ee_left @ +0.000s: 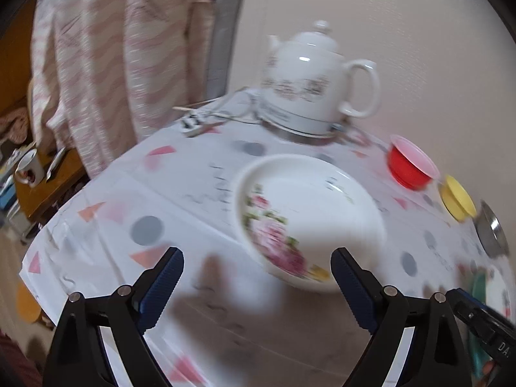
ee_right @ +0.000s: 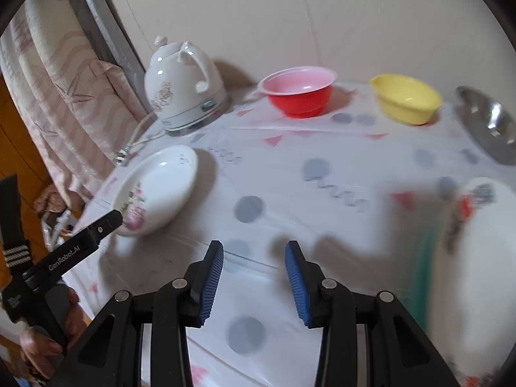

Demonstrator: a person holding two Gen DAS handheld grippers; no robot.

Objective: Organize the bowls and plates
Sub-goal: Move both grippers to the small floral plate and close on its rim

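Tablecloth (ee_right: pixel 322 148), plastic, patterned with dots and triangles, bears the lot; floral plate (ee_left: pixel 306 219) near the left edge, just ahead of the left gripper (ee_left: pixel 258 277); jaws spread wide, nothing between them, plate rim close to the right finger but contact not clear through blur; right gripper (ee_right: pixel 254 277) partly open, empty, over bare cloth at the table's middle; red bowl (ee_right: pixel 300 93), yellow bowl (ee_right: pixel 409 100) and steel bowl (ee_right: pixel 490 122) in a row along the wall, well apart from both tools; second patterned dish (ee_right: pixel 483 251) at the right, blurred, something green at its edge, not identifiable; kettle (ee_right: pixel 180 87) on its base in the back corner, cord (ee_right: pixel 138 142) trailing toward the plate

Risks, judged: plate is smooth glazed ware near the table edge; a closing jaw that catches only the rim could tip it or push it off; slick cloth may let the plate slide or may bunch under a dragging finger; a wide sweep on the left could snag the cord and pull the kettle; stacking ceramic onto ceramic too hard could chip it; light plastic bowls may skid away from a one-sided nudge
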